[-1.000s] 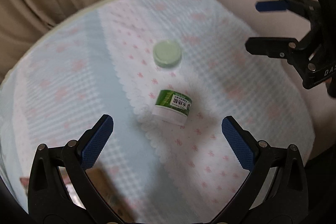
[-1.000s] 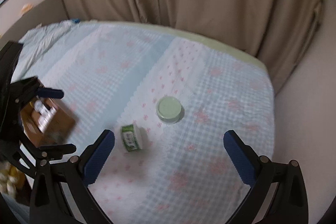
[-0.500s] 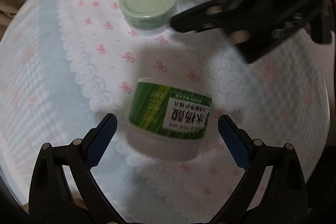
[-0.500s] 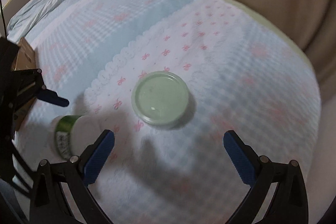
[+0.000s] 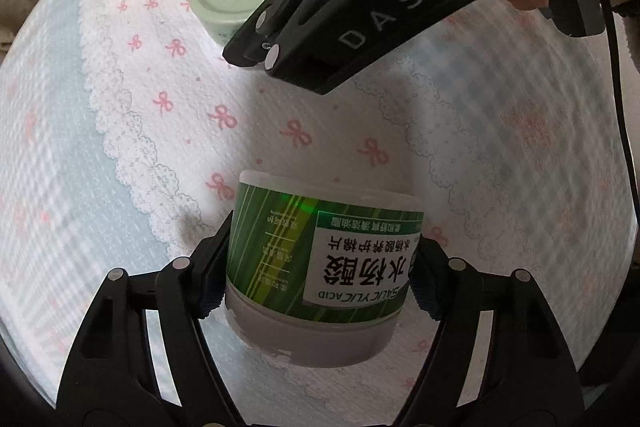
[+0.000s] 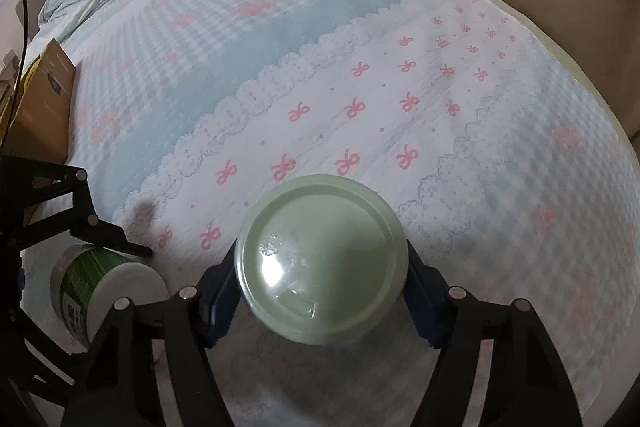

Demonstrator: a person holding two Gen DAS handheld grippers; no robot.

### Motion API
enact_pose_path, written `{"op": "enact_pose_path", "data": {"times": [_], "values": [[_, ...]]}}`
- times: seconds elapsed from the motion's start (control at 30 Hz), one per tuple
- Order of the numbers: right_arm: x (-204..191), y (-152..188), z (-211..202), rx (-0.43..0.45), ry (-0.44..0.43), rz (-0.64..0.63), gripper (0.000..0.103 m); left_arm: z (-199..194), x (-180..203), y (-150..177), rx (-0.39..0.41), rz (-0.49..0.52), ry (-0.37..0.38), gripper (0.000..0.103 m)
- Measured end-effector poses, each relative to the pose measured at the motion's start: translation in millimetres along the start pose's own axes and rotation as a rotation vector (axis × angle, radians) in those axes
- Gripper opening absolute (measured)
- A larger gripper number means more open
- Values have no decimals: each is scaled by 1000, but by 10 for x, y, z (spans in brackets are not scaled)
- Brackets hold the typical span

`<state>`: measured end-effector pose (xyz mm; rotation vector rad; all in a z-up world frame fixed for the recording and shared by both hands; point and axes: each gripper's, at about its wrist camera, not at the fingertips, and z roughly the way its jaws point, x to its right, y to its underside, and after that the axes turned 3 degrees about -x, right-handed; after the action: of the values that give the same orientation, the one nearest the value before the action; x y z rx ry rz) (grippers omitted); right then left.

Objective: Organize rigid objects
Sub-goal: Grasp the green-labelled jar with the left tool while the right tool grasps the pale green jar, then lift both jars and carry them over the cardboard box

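Two grasps: both grippers now have something between their fingers, where a second ago both stood wide apart above the bed.
Left gripper [image 5: 316, 277]: closed in on the green-labelled jar [image 5: 324, 267], its pads pressed against the jar's two sides; half a second ago the jar lay just ahead of the parted fingers.
Jar: on its side on the bed [image 6: 320, 39], in the white bow-printed strip of the bedspread, near the edge closest to the person; whether it is already off the cloth I cannot tell.
Right gripper [image 6: 322, 289]: clamped across the pale green lid [image 6: 322, 263], one pad on each side of the rim.
Lid: flat side up, in the same strip and farther from the near edge than the jar; the right wrist view shows shadow under it, so it may be slightly raised.
Cardboard box [image 6: 42, 99]: at the bed's left edge, well apart from both pieces.
Meaning for the task: reaching is over and both pieces look secured. My guess is that the next job is lifting them and bringing lid to jar, or carrying them towards the box.
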<state>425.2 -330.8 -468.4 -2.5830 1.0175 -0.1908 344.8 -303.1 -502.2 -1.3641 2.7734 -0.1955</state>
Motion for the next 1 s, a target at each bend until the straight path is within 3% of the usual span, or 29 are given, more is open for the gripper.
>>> {"op": "enact_pose_path", "data": {"times": [0.53,0.77,1.0], "values": [[-22,46,-178,14,22,77,67,-297,-36,202,31,-23,-6,70],[-79,57,-615,57,42,153,67,-820,-30,378,95,-71,-24,70],[-371,-2,-1418,105,79,200,67,-1612,-102,712,191,-156,-28,70]]}}
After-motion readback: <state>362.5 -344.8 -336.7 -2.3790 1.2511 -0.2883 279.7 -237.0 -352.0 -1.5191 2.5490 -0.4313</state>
